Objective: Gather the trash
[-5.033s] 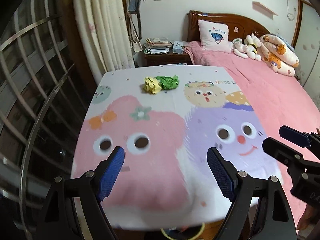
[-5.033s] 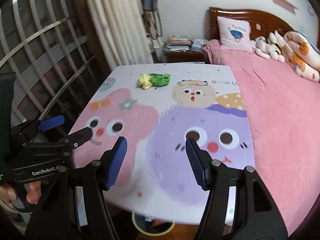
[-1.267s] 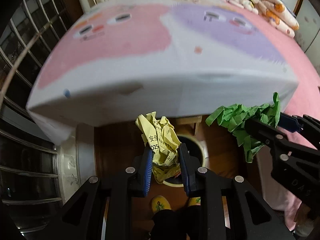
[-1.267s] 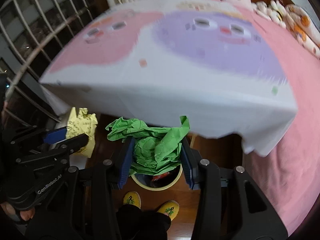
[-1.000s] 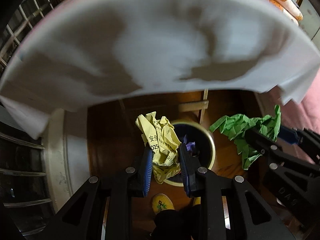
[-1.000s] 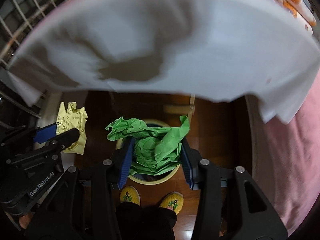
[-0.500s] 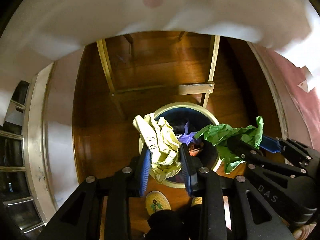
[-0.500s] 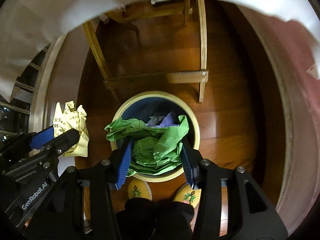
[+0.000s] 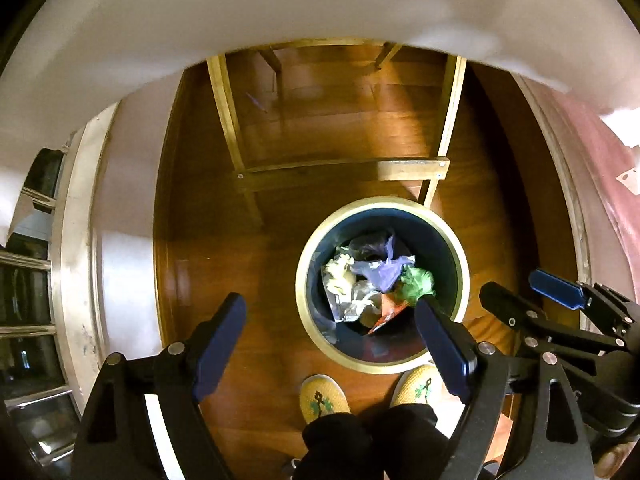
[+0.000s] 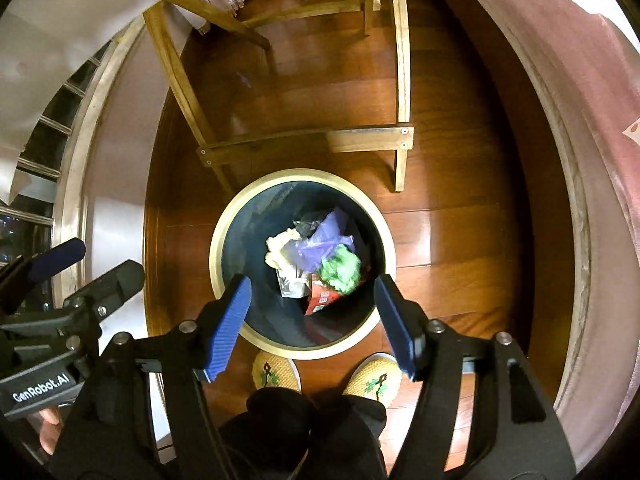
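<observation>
A round dark bin with a pale rim (image 9: 304,280) (image 10: 218,236) stands on the wood floor below me. Inside lie the green paper ball (image 9: 418,282) (image 10: 340,266), the yellow paper ball (image 9: 338,274) (image 10: 280,250), a purple bag (image 10: 320,240) and other litter. My left gripper (image 9: 332,344) is open and empty, above the bin's near left side. My right gripper (image 10: 314,324) is open and empty, above the bin's near edge; it also shows at the right of the left wrist view (image 9: 532,300).
The wooden table frame (image 10: 304,144) stands just beyond the bin, with the white tablecloth (image 9: 280,8) hanging above. My two slippered feet (image 10: 276,372) are at the bin's near side. A pink bedspread (image 10: 600,160) hangs on the right; a window grille (image 9: 24,280) is left.
Both grippers have opened and let go. The yellow and green paper balls have dropped into the bin.
</observation>
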`<state>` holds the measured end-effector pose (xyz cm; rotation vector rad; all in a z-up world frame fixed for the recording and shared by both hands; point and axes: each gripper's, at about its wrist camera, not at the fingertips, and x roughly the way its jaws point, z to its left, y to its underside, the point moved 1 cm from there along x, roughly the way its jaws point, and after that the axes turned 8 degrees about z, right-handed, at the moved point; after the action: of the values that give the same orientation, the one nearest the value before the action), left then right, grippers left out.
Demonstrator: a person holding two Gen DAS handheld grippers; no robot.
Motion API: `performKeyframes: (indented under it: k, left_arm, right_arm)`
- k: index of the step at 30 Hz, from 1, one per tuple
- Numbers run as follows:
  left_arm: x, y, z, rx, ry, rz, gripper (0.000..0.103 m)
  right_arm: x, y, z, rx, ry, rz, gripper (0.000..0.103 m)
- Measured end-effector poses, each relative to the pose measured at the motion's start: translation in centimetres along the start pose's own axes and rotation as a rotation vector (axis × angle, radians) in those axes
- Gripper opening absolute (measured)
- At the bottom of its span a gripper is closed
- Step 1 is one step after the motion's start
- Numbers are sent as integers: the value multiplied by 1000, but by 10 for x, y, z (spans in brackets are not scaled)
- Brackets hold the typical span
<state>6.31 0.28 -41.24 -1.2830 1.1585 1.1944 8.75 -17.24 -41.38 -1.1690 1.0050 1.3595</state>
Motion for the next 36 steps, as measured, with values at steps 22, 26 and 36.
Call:
performKeyframes:
  k: [22, 26, 36]
  left_arm:
    - [-273, -16, -8, -14, -36, -186, 87]
    - [-338, -21, -9, -5, -37, -261, 87]
    - [-467, -21, -10, 13, -64, -410, 87]
  right_arm:
    - [-237, -3, 44, -62, 22, -154, 62]
    - [-305, -10, 57, -89, 24, -224, 62]
    - [-438, -17, 94, -155, 54, -391, 62]
